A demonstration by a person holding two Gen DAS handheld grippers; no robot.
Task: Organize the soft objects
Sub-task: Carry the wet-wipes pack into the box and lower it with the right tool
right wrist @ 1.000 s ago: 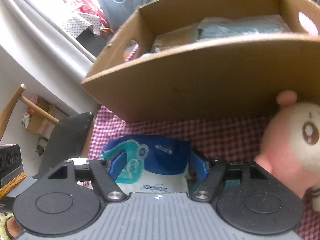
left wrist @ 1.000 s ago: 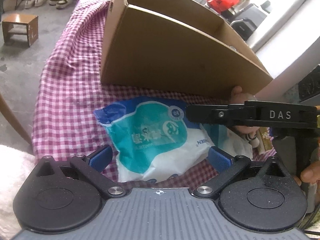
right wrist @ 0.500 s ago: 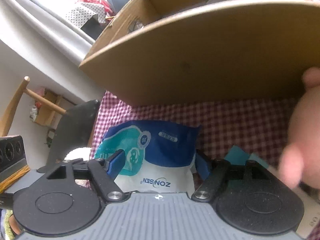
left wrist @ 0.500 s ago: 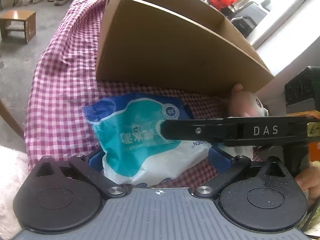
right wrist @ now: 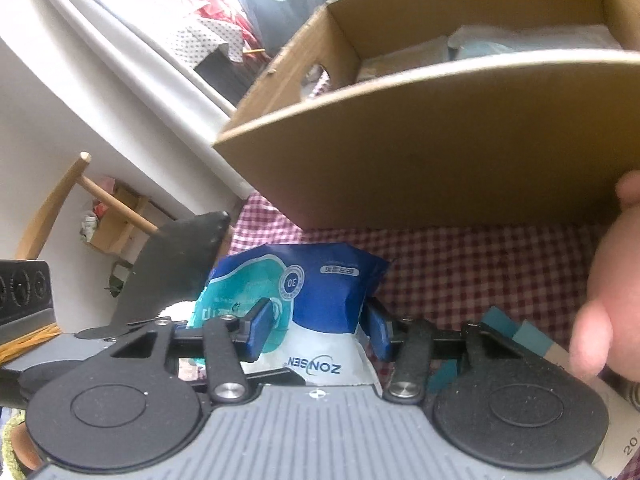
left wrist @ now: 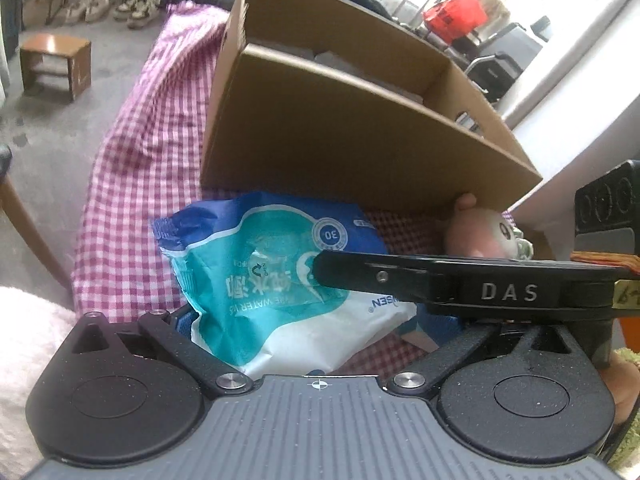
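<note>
Now the right tongs [right wrist: 320, 326], just closing, pinch the wipes pack [right wrist: 308, 304] on the checked tabletop [right wrist: 460, 264] before the cardboard box [right wrist: 440, 152], while the left tongs [left wrist: 304, 320] gape wide around it.

Grey concrete floor [left wrist: 48, 120]; small wooden stool [left wrist: 56, 64]; row of shoes [left wrist: 116, 6] beyond. White wall [right wrist: 60, 120]; wooden chair [right wrist: 60, 200] beside it. Daylight from the far side.

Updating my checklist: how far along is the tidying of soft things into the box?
Done: some packs already lie in the cardboard box. In hand: the right gripper has just been closing its jaws on the wipes pack, which sits between them on the checked cloth. Left: boxing that pack and the plush toy beside the box.
</note>
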